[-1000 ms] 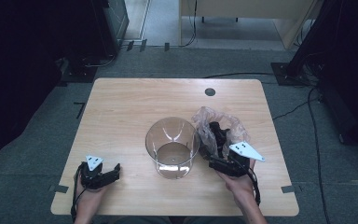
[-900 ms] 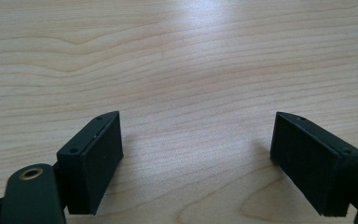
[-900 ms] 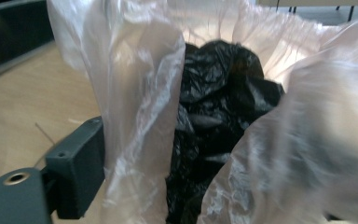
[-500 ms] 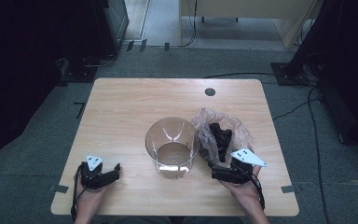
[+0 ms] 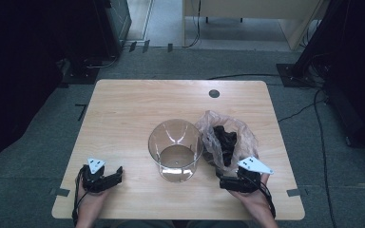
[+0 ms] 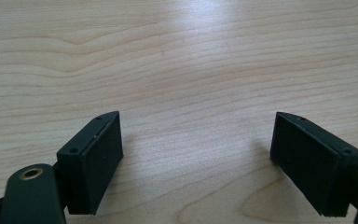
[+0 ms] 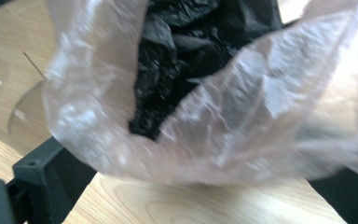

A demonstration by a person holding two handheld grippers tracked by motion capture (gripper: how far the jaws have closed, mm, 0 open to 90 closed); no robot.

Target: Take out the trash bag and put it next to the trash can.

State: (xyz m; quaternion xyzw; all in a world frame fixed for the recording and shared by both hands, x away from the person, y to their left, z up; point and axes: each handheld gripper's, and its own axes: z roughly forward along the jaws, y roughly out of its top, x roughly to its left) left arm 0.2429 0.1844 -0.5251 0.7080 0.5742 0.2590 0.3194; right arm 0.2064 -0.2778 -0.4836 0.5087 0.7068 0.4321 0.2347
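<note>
A clear round jar [image 5: 175,151] stands open in the middle of the wooden table [image 5: 123,114]. Just right of it lies a crumpled clear plastic bag [image 5: 240,135] holding black pieces [image 5: 225,141]. My right gripper [image 5: 223,182] sits at the bag's near edge, low on the table. In the right gripper view its jaws are wide apart, and the bag [image 7: 223,116] with the black pieces [image 7: 182,42] bulges over the right gripper [image 7: 191,163] itself. My left gripper [image 5: 118,173] rests near the front left edge. The left gripper [image 6: 196,119] is open over bare wood.
A dark round hole [image 5: 214,93] marks the table's far side. Dark equipment and cables [image 5: 309,71] stand on the grey floor around the table. Bare wood stretches across the left half and the far part of the table.
My right gripper has drawn back a little toward the near edge, away from the bag's middle. The left gripper, jar and bag stay where they were.
</note>
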